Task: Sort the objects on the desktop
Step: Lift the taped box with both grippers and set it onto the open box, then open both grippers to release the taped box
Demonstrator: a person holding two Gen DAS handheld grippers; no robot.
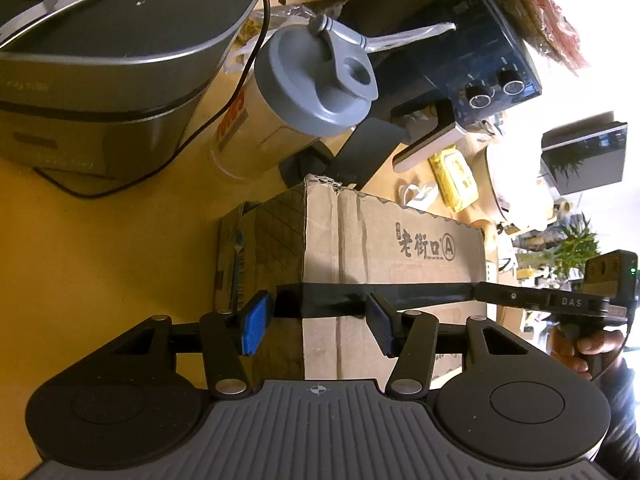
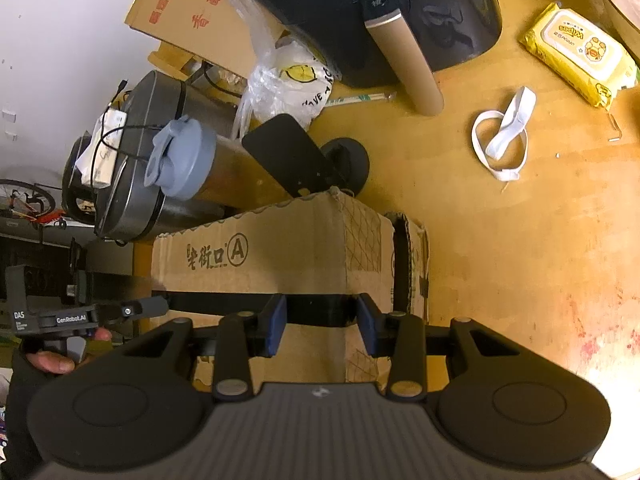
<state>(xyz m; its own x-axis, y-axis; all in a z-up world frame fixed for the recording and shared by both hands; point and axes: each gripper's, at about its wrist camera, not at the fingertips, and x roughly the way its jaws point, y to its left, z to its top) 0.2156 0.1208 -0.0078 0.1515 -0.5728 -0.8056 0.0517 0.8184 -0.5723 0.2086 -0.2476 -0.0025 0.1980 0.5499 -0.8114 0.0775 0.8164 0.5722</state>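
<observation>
Both grippers are up against the cardboard box (image 1: 392,248), which sits on the wooden desk (image 1: 100,248) in front of the shaker bottle (image 1: 296,92), and between them runs a long black strip (image 1: 400,294) laid across the box's face. The left gripper (image 1: 320,322) has its jaws spread, blue pads either side of the strip with clear gaps, so it is gripping nothing. The right gripper (image 2: 322,322) looks the same, jaws apart around the strip, though whether a pad touches it is hard to tell. The risk from here, as a judgement: if only one side closes, the strip may pivot or slip off the box; and a push against the box could slide it back into what stands behind. Just behind the box is a black phone stand (image 2: 304,160), and beside that the grey-lidded shaker bottle, tall and easy to tip. Behind the bottle sits a rice cooker (image 1: 100,80) with a cable trailing past. Further from the box are the air fryer (image 2: 400,20), a plastic bag (image 2: 280,76), a white strap (image 2: 504,136) and a yellow wet-wipes pack (image 2: 580,52).
</observation>
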